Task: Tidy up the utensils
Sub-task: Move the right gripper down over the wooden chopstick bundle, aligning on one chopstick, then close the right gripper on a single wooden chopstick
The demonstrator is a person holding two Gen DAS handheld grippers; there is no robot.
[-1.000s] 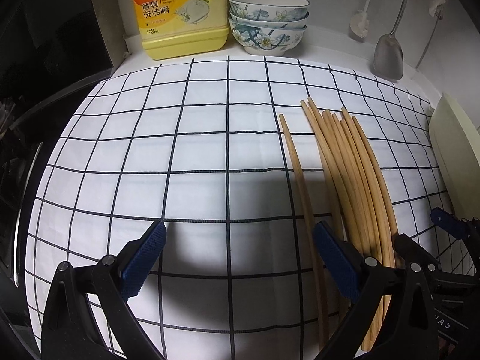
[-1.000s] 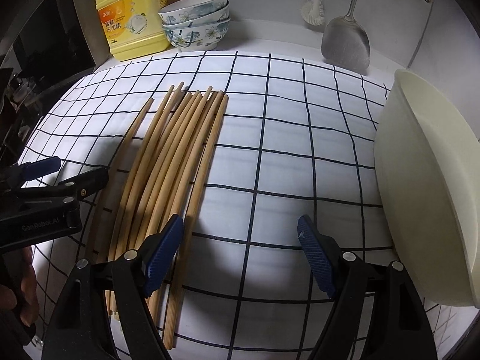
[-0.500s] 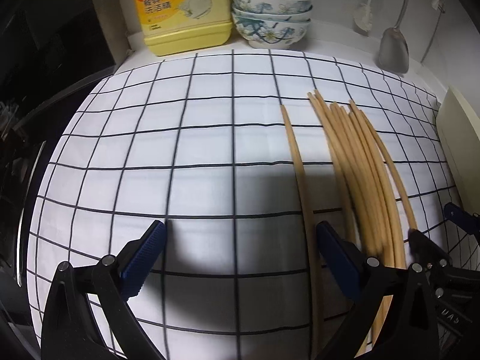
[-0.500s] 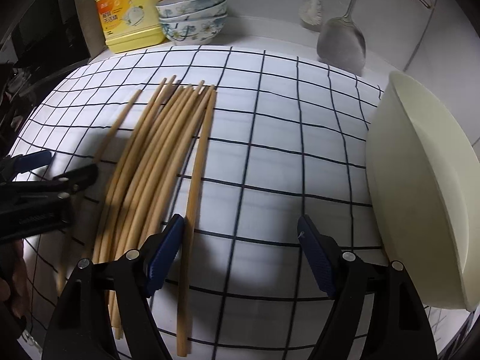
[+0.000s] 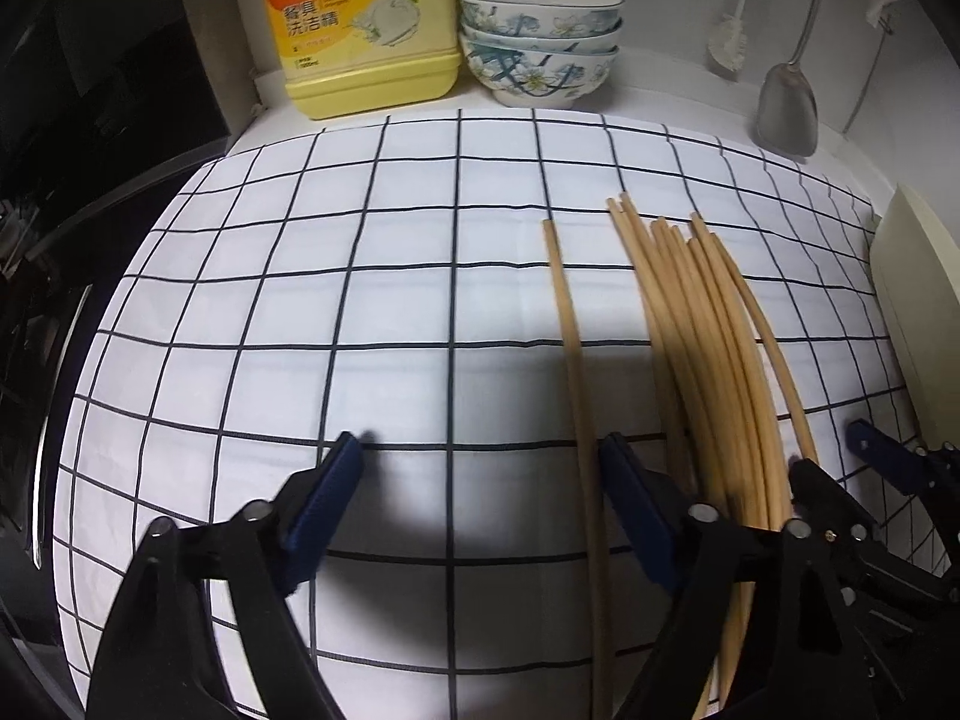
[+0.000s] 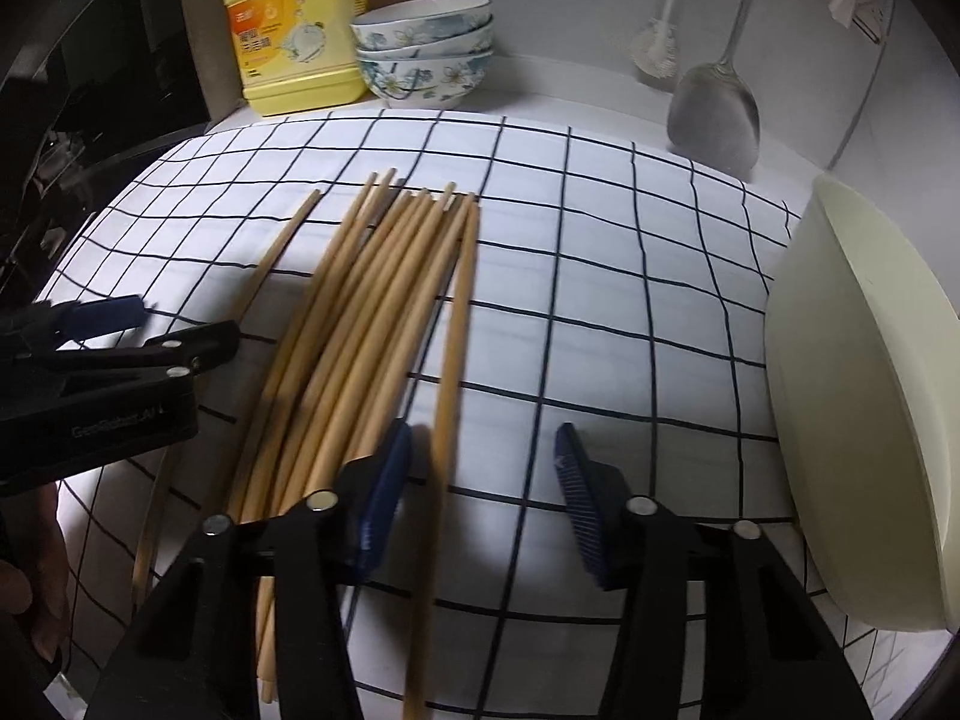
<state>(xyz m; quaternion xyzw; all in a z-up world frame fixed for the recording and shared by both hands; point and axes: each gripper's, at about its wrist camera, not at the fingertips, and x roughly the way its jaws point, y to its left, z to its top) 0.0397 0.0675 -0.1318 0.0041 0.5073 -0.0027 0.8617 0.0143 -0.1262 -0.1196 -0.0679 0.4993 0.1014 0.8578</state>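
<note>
Your bundle of long pale wooden chopsticks (image 5: 708, 360) (image 6: 360, 324) lies lengthwise on the white black-gridded cloth (image 5: 360, 300) (image 6: 600, 312) covering the tabletop, toward its right side. One stray chopstick (image 5: 570, 360) (image 6: 282, 252) sits apart on the left, another (image 6: 453, 360) on the right. Your left claw (image 5: 480, 480) (image 6: 120, 330) is spread wide around the left stray, gripping nothing. Your right claw (image 6: 480, 480) (image 5: 840, 462) gapes wide around the right one, empty. A cream plastic basin (image 6: 870, 396) sits at the right edge; a yellow detergent jug (image 5: 360, 30) and stacked floral bowls (image 5: 540, 42) stand along the far edge.
</note>
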